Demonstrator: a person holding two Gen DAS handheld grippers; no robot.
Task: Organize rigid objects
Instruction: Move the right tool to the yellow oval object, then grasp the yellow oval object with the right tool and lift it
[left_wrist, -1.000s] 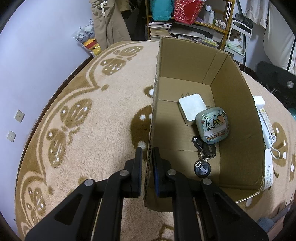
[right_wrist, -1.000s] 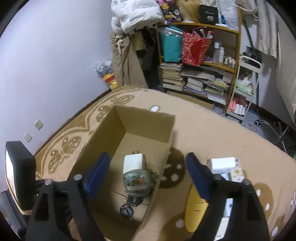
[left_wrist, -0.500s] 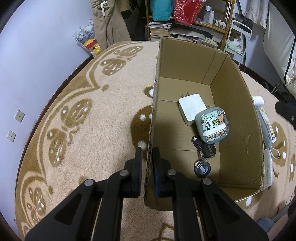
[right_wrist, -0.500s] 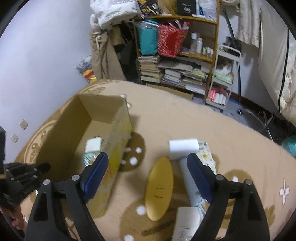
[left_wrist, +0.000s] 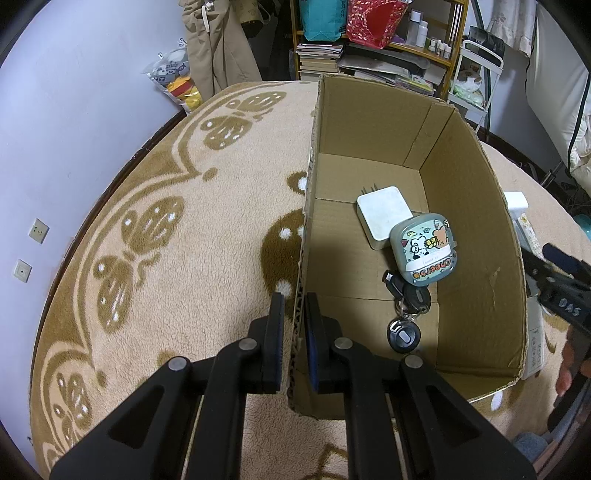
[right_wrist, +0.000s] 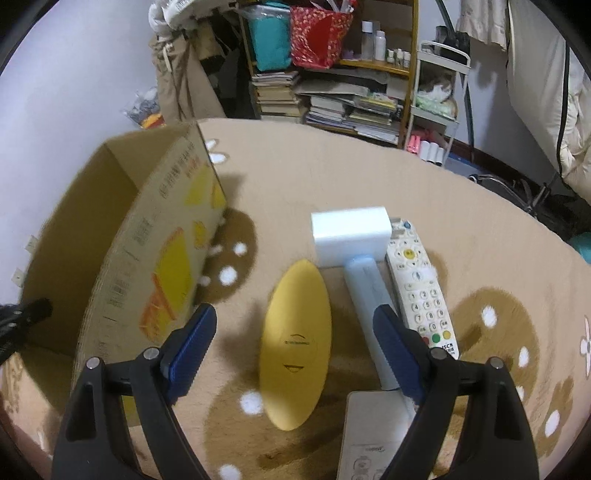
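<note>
Left claw (left_wrist: 295, 317) pinches box wall (left_wrist: 301, 295) — right claw (right_wrist: 295, 332) gapes, empty.

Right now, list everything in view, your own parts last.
cardboard box: 1, brown, open, on the rug
white adapter: 1, inside box
cartoon case: 1, grey-green, inside box, overlapping adapter
keys: 1 bunch, black, inside box, near end
yellow oval case: 1, on rug beside box
white block: 1, beyond oval case
pale blue bar: 1, below block
remote: 1, white, right of bar
rug: 1, tan, patterned
left tool: shut on box wall
right tool: open above oval case
</note>
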